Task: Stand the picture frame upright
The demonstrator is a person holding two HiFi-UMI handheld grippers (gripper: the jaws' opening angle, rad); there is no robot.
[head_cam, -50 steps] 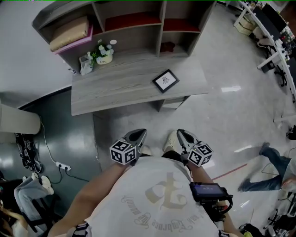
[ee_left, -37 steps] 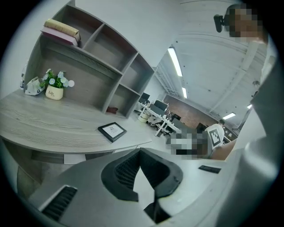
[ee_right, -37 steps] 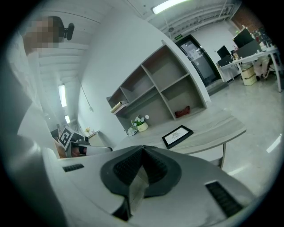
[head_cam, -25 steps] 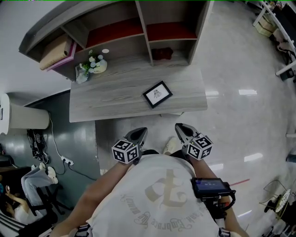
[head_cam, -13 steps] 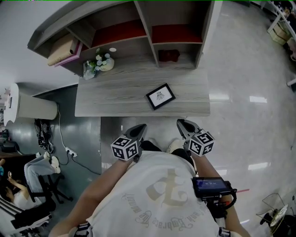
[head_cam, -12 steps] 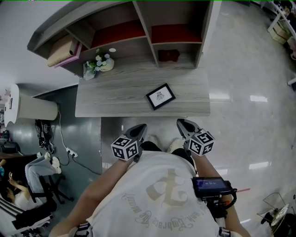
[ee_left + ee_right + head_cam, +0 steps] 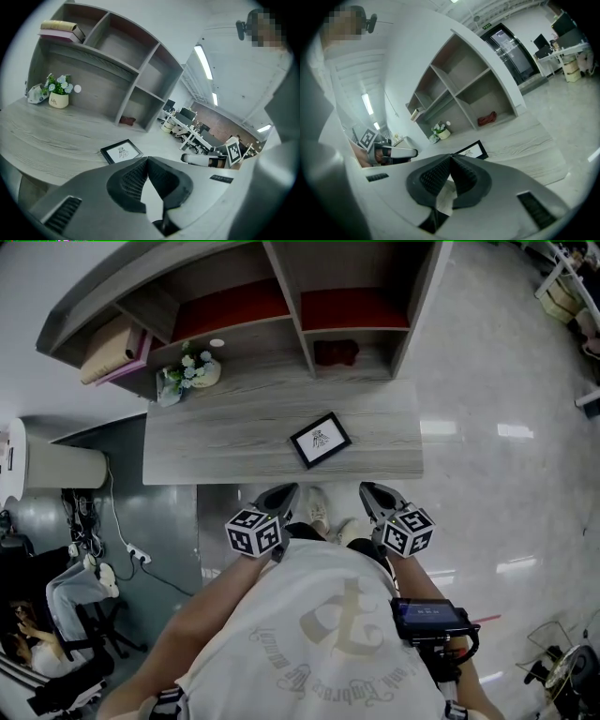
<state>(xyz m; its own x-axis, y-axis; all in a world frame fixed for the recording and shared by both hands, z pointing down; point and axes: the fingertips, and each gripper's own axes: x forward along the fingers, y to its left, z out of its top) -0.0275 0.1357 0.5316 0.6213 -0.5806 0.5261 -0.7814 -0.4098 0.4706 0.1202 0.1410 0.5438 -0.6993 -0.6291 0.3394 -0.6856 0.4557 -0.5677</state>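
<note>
- Head view: I have both grippers low in front of me, side by side and apart, just short of the desk's (image 7: 216, 442) front edge. The left gripper (image 7: 284, 491) and right gripper (image 7: 367, 490) both point toward it.
- Left gripper view: the jaws are pressed together at the tips, and I see nothing between them.
- Right gripper view: these jaws are also closed tip to tip and hold nothing.
- The frame (image 7: 320, 440) lies flat and face up on the desk. It sits near the front edge, right of the middle, and is turned askew to that edge. It is just past the gripper tips, and neither gripper touches it.
- At the desk's back left corner stands a pot (image 7: 206, 372) of white flowers, with a small pale packet (image 7: 169, 388) just beside it.
- Along the back edge rises the shelf unit (image 7: 286, 296). A dark red thing (image 7: 336, 351) sits in its lower middle cubby. A tan and pink stack (image 7: 112, 337) lies on its upper left shelf.
</note>
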